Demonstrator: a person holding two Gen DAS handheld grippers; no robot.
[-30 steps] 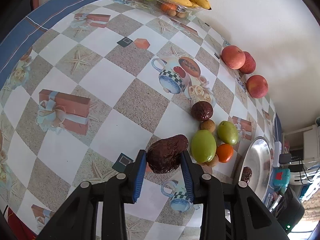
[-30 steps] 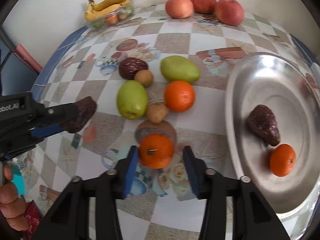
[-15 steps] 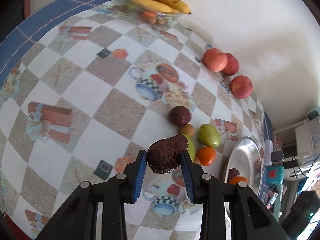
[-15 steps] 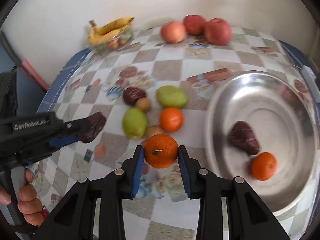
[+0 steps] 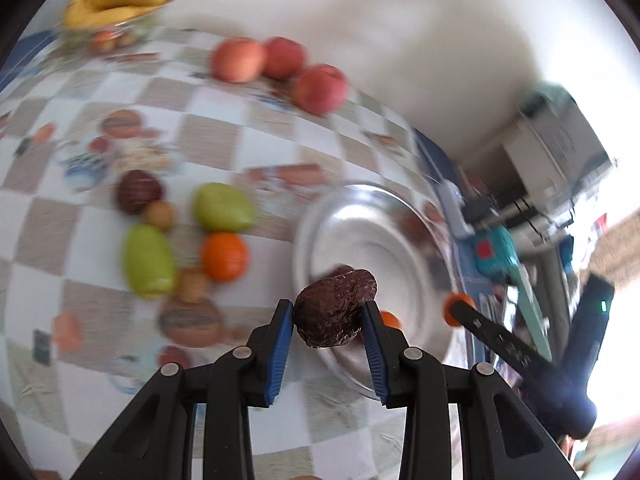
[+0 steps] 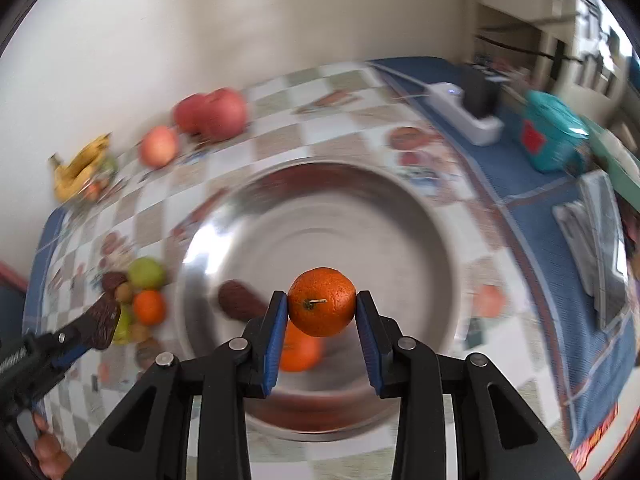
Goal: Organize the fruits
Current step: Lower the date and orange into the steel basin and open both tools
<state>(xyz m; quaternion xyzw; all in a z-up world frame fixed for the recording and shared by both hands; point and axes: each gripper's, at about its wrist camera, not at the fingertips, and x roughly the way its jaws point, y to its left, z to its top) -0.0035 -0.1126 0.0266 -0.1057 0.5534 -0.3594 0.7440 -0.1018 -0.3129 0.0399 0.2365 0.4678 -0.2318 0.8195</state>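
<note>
My left gripper [image 5: 327,311] is shut on a dark brown wrinkled fruit [image 5: 335,307] and holds it in the air at the near left rim of the steel bowl [image 5: 400,216]. My right gripper [image 6: 322,307] is shut on an orange [image 6: 322,307] and holds it above the bowl [image 6: 360,208]. In the bowl lie another dark brown fruit [image 6: 236,300] and an orange [image 6: 300,350]. On the table left of the bowl are two green fruits [image 5: 148,260], an orange [image 5: 224,256], a dark round fruit [image 5: 139,191] and small brown fruits.
Three red apples [image 5: 276,62] lie by the wall. Bananas [image 5: 116,2] rest on a clear tray at the far left. A teal box [image 6: 556,136] and a white device [image 6: 464,116] sit on the blue cloth right of the bowl. The checkered tablecloth [image 5: 80,240] covers the table.
Both grippers have swung right toward the bowl with their fruit. The right gripper's orange is now over the bowl; the left gripper's dark fruit has reached the bowl's rim.
</note>
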